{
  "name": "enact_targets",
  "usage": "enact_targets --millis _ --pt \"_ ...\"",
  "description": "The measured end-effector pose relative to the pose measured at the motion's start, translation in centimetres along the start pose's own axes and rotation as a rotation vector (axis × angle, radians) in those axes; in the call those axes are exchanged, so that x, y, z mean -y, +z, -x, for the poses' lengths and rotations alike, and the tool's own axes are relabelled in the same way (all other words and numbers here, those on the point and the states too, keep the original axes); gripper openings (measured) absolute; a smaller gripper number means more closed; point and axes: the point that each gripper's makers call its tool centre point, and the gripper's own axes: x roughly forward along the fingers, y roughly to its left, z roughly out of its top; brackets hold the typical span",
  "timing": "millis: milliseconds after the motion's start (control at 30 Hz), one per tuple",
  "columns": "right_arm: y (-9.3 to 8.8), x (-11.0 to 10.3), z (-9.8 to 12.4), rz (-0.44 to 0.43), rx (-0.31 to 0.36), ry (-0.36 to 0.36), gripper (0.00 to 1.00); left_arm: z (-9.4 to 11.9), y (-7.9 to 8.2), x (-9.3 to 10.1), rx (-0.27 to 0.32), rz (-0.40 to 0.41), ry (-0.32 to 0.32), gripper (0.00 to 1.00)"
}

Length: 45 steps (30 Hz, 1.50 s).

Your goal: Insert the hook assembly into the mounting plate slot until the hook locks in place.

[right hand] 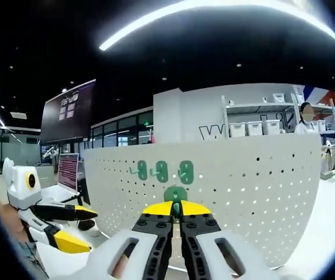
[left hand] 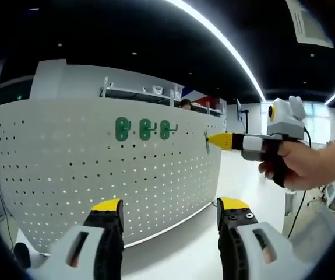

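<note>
A white pegboard (left hand: 68,169) stands upright on the table, with three green hooks (left hand: 145,129) mounted in a row near its top. In the left gripper view my right gripper (left hand: 210,140) comes in from the right, shut on a small hook (left hand: 207,143) held at the board's right end. My left gripper (left hand: 170,205) is open and holds nothing, well short of the board. In the right gripper view my right gripper (right hand: 176,209) is shut on a green hook (right hand: 176,194) just below the mounted hooks (right hand: 162,171) on the pegboard (right hand: 254,192). My left gripper (right hand: 74,227) is open at the lower left.
The white tabletop (left hand: 184,245) runs in front of the board. A hand (left hand: 298,166) holds my right gripper. Shelves with white bins (right hand: 254,125) and people stand behind the board. A monitor (right hand: 68,172) sits at the left.
</note>
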Motion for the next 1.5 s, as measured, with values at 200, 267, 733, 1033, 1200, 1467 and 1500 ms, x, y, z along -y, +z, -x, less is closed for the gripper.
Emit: enact_targets --millis 200,267,733,1033,1200,1467,1500 --pt "0.2 1.4 -0.5 -0.023 0.005 -0.030 0.01 0.7 -0.4 -0.8 -0.007 0.045 0.033 0.68" --pt "0.1 1.7 -0.5 -0.028 0.004 -0.038 0.01 0.9 -0.2 -0.9 0.005 0.045 0.039 0.68" --pt "1.1 3.6 -2.1 0.006 0.050 -0.096 0.01 2.1 0.0 -1.5 0.007 0.038 0.059 0.67" --pt "1.9 4.1 -3.2 0.025 0.079 -0.102 0.01 2.7 -0.3 -1.7 -0.007 0.035 0.071 0.67" --pt "2.4 4.7 -3.9 0.029 0.093 -0.123 0.01 3.0 -0.2 -1.8 -0.008 0.036 0.074 0.66" --pt "2.9 4.7 -5.2 0.038 0.114 -0.137 0.01 3.3 -0.1 -2.1 -0.005 0.035 0.083 0.66" --pt "2.9 4.7 -5.4 0.038 0.114 -0.136 0.01 3.3 -0.1 -2.1 -0.005 0.036 0.083 0.66"
